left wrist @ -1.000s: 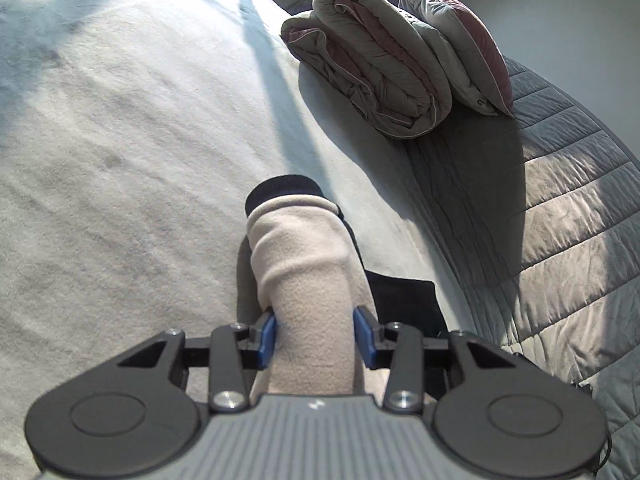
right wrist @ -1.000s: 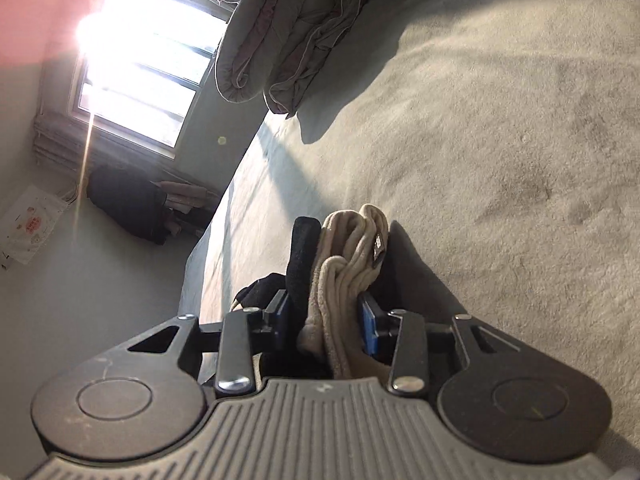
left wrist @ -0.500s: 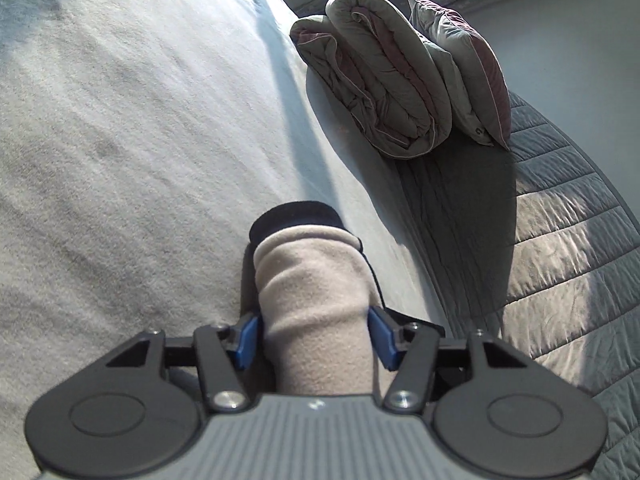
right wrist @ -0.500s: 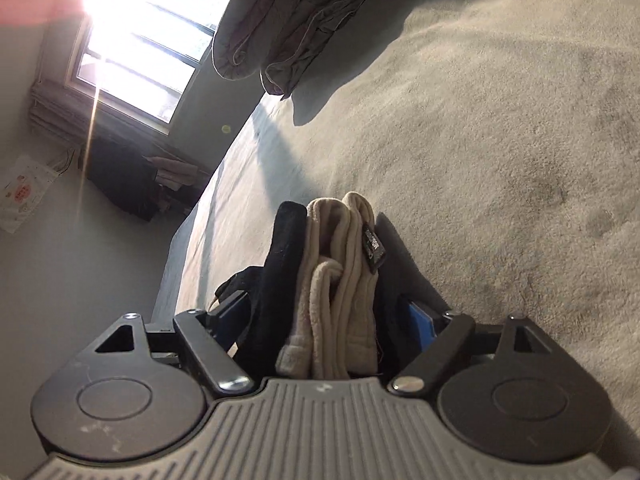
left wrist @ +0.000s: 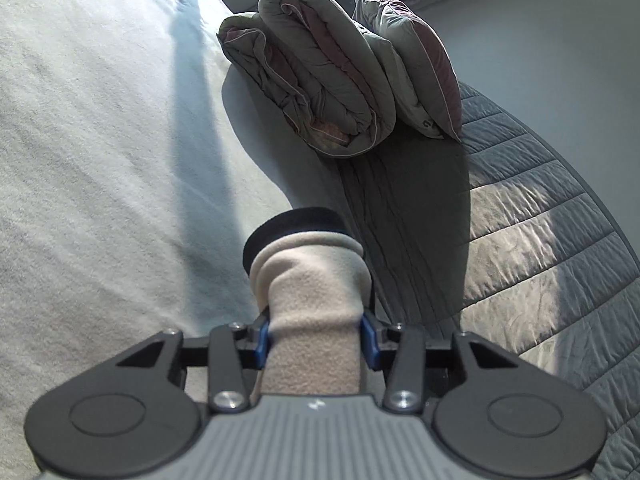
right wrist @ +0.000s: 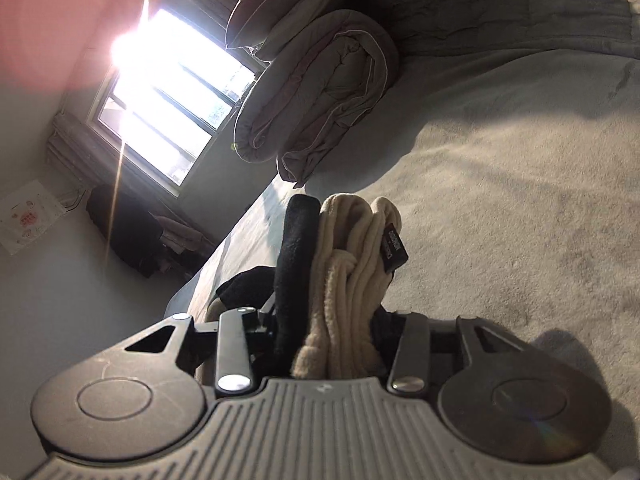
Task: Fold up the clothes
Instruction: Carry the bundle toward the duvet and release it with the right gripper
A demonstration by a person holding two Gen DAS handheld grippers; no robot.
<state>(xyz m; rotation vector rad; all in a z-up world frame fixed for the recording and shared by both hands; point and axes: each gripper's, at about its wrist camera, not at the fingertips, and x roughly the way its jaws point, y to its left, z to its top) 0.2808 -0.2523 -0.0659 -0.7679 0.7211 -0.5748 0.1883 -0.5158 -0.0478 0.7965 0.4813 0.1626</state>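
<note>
Both grippers clamp the folded fleece garment [left wrist: 316, 312]: left gripper [left wrist: 317, 342] and right gripper [right wrist: 332, 340] fingers closing on it, its length running up-frame, away from both.

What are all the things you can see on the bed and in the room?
fleece garment: one, beige with black lining, folded, between both grippers
black tag: one, on the beige folds
blanket: one, pale grey, covering the bed
quilted cover: one, dark grey, along the bed's edge
folded duvet: one, grey-green and mauve, far end of bed
pillow: one, same colours, leaning on the duvet
window: one, bright, left wall
dark pile: one, under the window, unclear
left gripper: blue fingers pressing the fleece, closing
right gripper: closing on the bunched fleece
</note>
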